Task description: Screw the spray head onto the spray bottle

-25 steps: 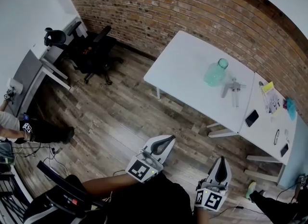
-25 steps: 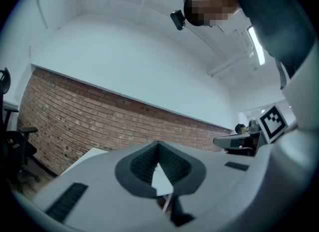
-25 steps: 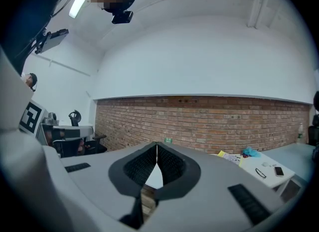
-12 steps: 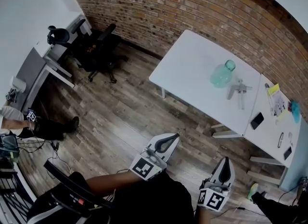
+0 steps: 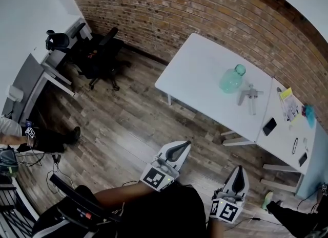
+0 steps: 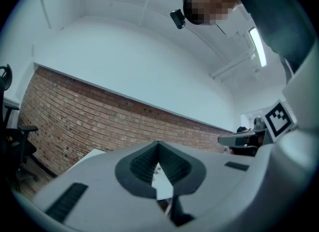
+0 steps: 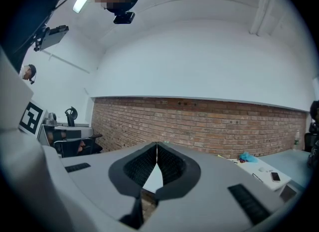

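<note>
Holding my left gripper (image 5: 180,149) clenched on nothing at six o'clock, my right gripper (image 5: 238,174) likewise closed and empty at five; spray bottle (image 5: 231,80) and spray head (image 5: 248,96) sit on the white table (image 5: 197,73) toward two o'clock, well apart from both; arriving with jaws closed, I risk toppling the bottle.

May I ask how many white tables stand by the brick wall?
2: one white table holding translucent green spray bottle and grey spray head, a second white table adjoining its right side.
</note>
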`<state>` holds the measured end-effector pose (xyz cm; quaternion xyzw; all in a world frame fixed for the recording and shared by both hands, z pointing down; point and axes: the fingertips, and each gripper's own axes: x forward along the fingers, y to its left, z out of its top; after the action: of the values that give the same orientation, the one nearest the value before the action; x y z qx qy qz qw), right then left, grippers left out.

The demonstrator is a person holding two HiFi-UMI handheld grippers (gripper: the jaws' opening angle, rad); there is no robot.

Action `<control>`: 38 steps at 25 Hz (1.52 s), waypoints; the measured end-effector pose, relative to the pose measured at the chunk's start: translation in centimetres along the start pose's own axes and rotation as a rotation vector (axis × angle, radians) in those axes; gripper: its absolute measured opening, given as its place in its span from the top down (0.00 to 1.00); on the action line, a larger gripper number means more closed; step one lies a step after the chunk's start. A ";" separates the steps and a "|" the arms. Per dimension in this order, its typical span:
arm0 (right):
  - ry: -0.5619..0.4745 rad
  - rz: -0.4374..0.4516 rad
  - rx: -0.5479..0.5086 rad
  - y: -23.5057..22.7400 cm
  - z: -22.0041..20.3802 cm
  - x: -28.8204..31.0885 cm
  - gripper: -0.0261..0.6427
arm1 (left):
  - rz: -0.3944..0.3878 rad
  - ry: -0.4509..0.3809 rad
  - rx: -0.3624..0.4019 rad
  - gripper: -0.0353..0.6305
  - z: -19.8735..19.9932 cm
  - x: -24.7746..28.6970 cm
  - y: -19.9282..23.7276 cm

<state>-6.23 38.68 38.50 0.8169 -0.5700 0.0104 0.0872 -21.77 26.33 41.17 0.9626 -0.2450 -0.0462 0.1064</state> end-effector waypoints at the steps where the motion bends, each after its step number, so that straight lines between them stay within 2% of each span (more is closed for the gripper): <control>1: 0.002 -0.001 0.001 0.1 0.0 -0.1 0.95 | 0.003 0.000 -0.003 0.94 0.0 -0.1 0.0; 7: 0.002 -0.011 0.015 0.1 0.2 -0.4 0.95 | 0.002 0.005 0.005 0.94 0.4 -0.7 0.0; 22: -0.047 0.063 0.024 0.1 1.1 3.8 0.95 | 0.078 -0.025 0.042 0.94 1.6 0.4 1.5; 38: -0.071 0.026 0.072 -8.9 0.3 8.0 0.95 | 0.051 -0.020 0.102 0.94 1.6 10.5 -2.0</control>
<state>4.86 34.14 37.99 0.8119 -0.5825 0.0029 0.0371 -11.87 22.66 38.81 0.9596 -0.2727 -0.0403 0.0558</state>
